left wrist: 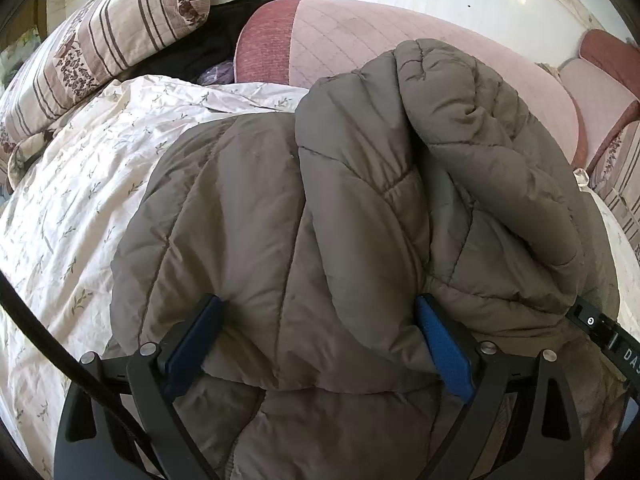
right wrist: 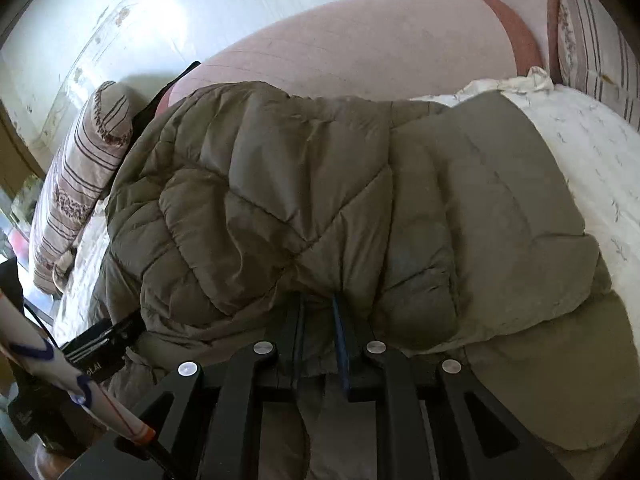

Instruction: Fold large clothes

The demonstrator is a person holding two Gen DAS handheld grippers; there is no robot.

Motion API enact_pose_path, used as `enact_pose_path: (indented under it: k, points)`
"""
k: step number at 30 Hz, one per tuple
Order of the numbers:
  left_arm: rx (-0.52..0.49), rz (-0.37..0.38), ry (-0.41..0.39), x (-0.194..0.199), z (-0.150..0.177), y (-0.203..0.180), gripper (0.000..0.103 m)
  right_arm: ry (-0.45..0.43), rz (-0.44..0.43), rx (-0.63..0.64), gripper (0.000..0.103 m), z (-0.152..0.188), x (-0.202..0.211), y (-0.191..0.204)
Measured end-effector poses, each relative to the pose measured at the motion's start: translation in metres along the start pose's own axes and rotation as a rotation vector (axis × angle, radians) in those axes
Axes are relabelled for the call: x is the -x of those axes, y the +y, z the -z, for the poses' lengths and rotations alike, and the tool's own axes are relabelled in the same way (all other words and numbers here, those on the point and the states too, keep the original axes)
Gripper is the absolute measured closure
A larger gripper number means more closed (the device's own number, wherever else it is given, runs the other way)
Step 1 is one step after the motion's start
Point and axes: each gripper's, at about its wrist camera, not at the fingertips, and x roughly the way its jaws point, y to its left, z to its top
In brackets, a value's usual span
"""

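Jacket point(left wrist: 320, 208) on bed; right hand-held gripper point(right wrist: 319, 304) pinching fabric fold.

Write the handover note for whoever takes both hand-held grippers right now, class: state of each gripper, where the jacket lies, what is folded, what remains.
Left hand-held gripper: jaws wide open, straddling the near edge of the quilted jacket, pads not squeezing it.
Right hand-held gripper: jaws nearly shut, pinching a fold of the jacket's near edge.
Jacket: olive-brown, puffy, lying on the floral bedspread, far end toward the pink headboard; striped pillow beside it.
Done: one part appears folded over onto the body, forming a thick roll on top.
Left: probably flatten that roll, fold the rest over, and square the bundle.
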Motion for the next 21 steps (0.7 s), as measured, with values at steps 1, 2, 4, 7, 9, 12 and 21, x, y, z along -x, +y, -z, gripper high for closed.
enact_pose_path:
  k: [1,2,4,7,9,12,21]
  points:
    - [0.0,0.001,0.0,0.0,0.0,0.0,0.007,0.0,0.004,0.007,0.088,0.0,0.0,0.0]
    - [-0.001,0.001,0.001,0.0,0.0,0.0,0.007,0.002,0.012,0.016,0.088,0.0,0.0,0.001]
    - [-0.002,0.001,-0.002,0.0,0.0,0.0,0.007,0.001,0.023,0.024,0.088,0.001,0.002,0.004]
    - [0.005,0.012,-0.007,0.002,0.0,0.002,0.007,-0.006,0.035,0.046,0.087,0.002,0.009,0.007]
    - [0.009,0.019,-0.006,0.004,0.0,0.003,0.007,-0.021,0.044,0.071,0.085,0.0,0.015,0.015]
    - [0.017,0.026,-0.017,0.008,0.0,0.003,0.007,-0.059,0.04,0.096,0.084,-0.003,0.026,0.024]
    - [0.001,0.044,-0.052,0.024,0.0,-0.004,0.007,-0.137,-0.011,0.187,0.079,0.003,0.044,0.051]
